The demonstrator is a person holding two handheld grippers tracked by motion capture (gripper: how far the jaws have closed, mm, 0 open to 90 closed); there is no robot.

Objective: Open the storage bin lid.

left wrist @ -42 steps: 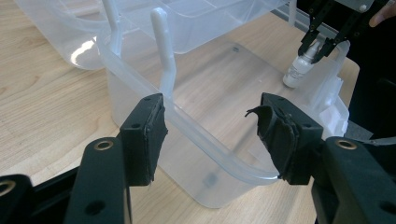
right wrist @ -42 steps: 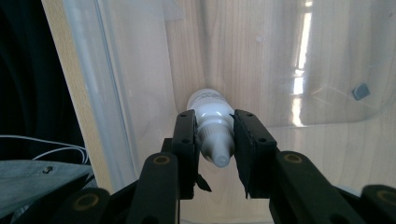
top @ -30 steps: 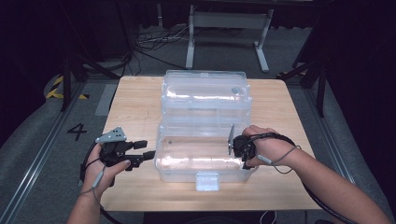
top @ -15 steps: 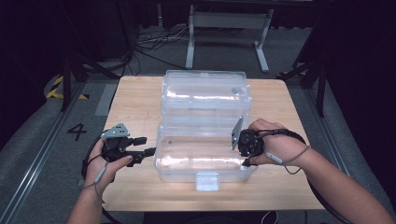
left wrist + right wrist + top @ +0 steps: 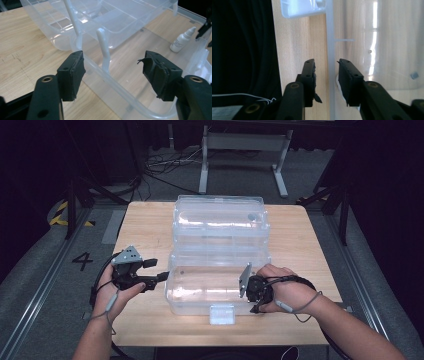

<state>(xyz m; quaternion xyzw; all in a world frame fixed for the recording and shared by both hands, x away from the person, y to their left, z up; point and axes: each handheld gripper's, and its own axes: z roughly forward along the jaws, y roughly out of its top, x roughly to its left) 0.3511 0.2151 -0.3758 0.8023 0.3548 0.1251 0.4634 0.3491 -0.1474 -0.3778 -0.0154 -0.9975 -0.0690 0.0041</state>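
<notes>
Open bin [image 5: 215, 290] sits mid-table [image 5: 150, 225], lid [image 5: 220, 220] hinged behind it. Dropper bottle [image 5: 182, 40] lies inside the bin. Left gripper [image 5: 159, 276] left of bin, right gripper [image 5: 245, 282] at its right wall.

- Wooden table [image 5: 150, 225]: beneath the left claw [image 5: 157, 270].
- White dropper bottle [image 5: 182, 40]: well ahead of that claw, off to its right.
- Floor mark "4" [image 5: 82, 261]: near its left side.
- Grey metal stand [image 5: 245, 142] and floor cables [image 5: 165, 165]: far beyond it.
</notes>
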